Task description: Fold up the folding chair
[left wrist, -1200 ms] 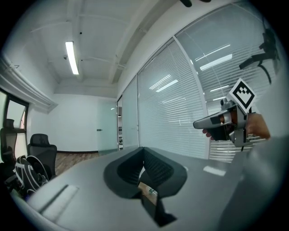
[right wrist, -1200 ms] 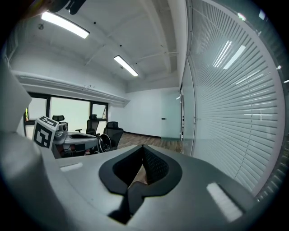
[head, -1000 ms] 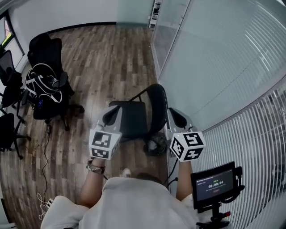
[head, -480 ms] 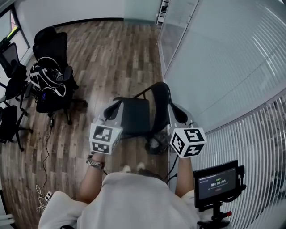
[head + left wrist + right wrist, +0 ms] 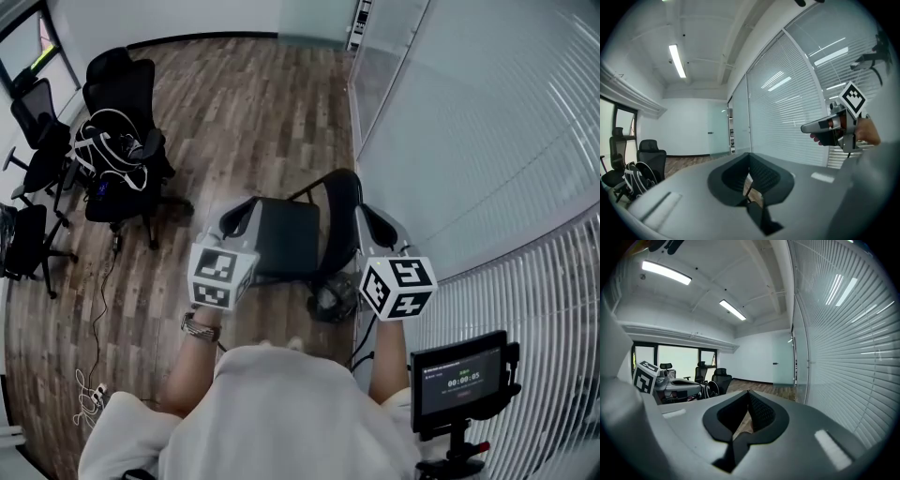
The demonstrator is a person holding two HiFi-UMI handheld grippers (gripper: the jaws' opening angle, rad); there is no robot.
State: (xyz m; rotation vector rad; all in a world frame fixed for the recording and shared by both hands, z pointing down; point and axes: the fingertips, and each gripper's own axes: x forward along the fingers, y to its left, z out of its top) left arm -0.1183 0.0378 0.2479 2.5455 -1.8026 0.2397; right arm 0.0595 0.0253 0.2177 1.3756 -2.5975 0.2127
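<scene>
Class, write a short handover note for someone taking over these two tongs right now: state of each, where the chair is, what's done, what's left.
Left tongs: shut, empty, held above the chair.
Right tongs: shut, empty, likewise.
Folding chair: stands open on the wood floor beside the glass wall, directly ahead.
Done: nothing yet.
Left: grip the chair and fold it up.

1 folding chair [image 5: 286, 239], 3 office chairs [image 5: 127, 94], 1 screen [image 5: 459, 380] and 2 grippers, left gripper [image 5: 238, 216] and right gripper [image 5: 376, 222], are showing.
</scene>
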